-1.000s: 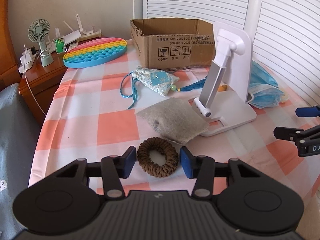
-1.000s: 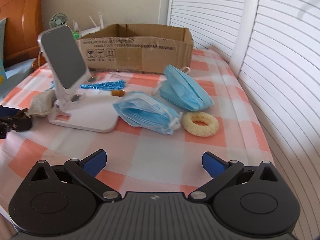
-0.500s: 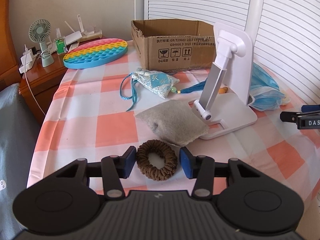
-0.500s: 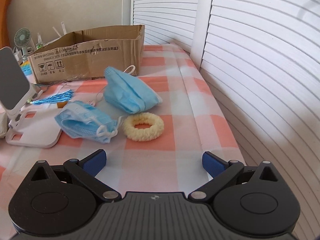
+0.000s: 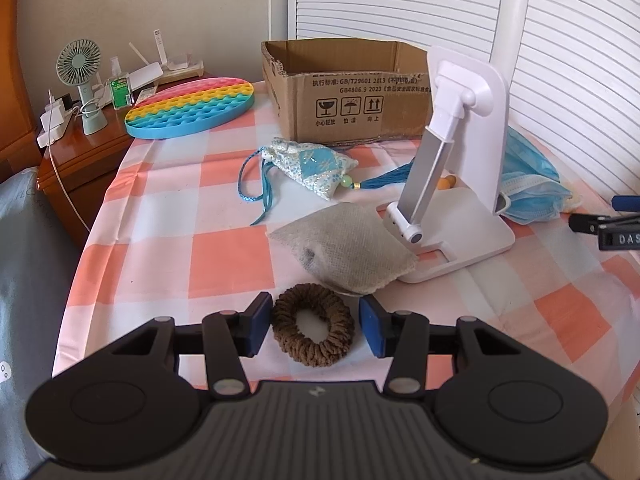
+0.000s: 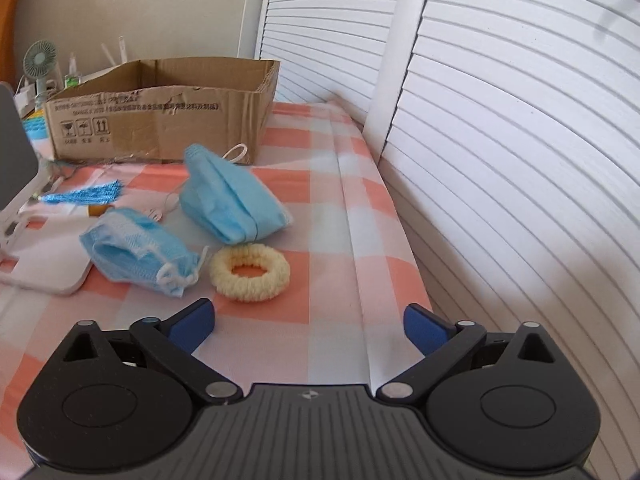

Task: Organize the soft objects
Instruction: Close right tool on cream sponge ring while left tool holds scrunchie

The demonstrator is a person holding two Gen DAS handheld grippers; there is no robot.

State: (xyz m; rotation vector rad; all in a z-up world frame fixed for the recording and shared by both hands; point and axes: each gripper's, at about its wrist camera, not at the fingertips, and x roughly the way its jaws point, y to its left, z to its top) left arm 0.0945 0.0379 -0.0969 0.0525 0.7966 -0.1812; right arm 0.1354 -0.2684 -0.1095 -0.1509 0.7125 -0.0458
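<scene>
A brown scrunchie (image 5: 313, 325) lies on the checked tablecloth between the fingers of my left gripper (image 5: 314, 326), which is open around it with small gaps either side. Beyond lie a grey sachet (image 5: 344, 254) and a blue patterned pouch (image 5: 312, 166). My right gripper (image 6: 308, 322) is open wide and empty, just short of a cream scrunchie (image 6: 250, 266). Two blue face masks (image 6: 232, 204) (image 6: 136, 254) lie beyond that. An open cardboard box (image 6: 160, 120) stands at the back; it also shows in the left wrist view (image 5: 352, 92).
A white phone stand (image 5: 456, 172) stands mid-table. A rainbow pop-it mat (image 5: 192, 106) lies at the back left. A nightstand with a small fan (image 5: 82, 80) is off the table's left edge. White shutters (image 6: 500, 140) run along the right edge.
My right gripper has swung right and moved closer to the cream scrunchie and masks. My left gripper has stayed open around the brown scrunchie.
</scene>
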